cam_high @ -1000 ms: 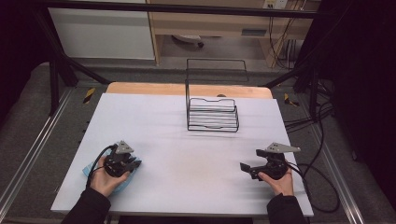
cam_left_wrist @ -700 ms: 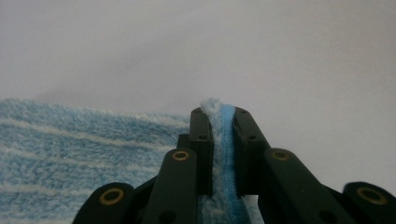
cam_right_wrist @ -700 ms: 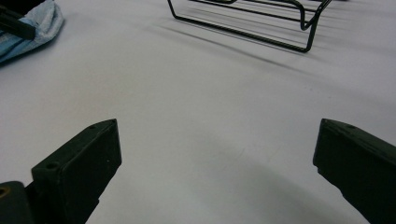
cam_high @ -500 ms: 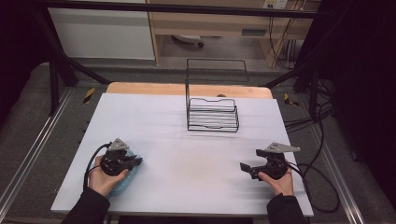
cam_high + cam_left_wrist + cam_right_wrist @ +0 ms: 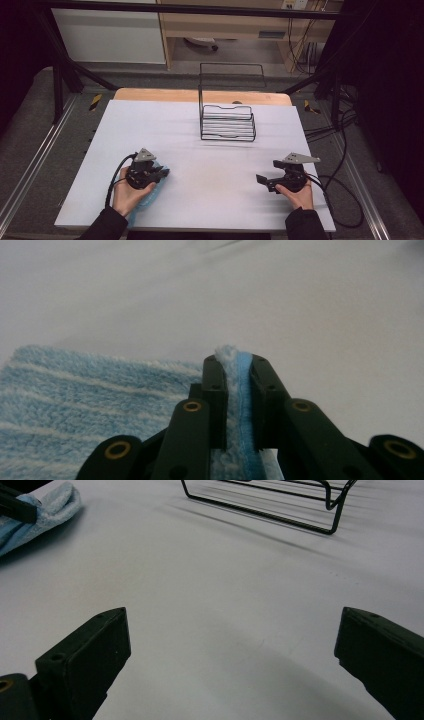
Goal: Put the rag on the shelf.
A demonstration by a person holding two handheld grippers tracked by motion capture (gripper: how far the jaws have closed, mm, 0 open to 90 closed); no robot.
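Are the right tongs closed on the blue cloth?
No, the right tongs stand wide open over the bare white table, while the blue cloth lies far off, pinched in the left tongs.

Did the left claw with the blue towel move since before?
Yes. The left claw, shut on the towel, slid right across the table, a bit closer to the wire rack, which stayed put.
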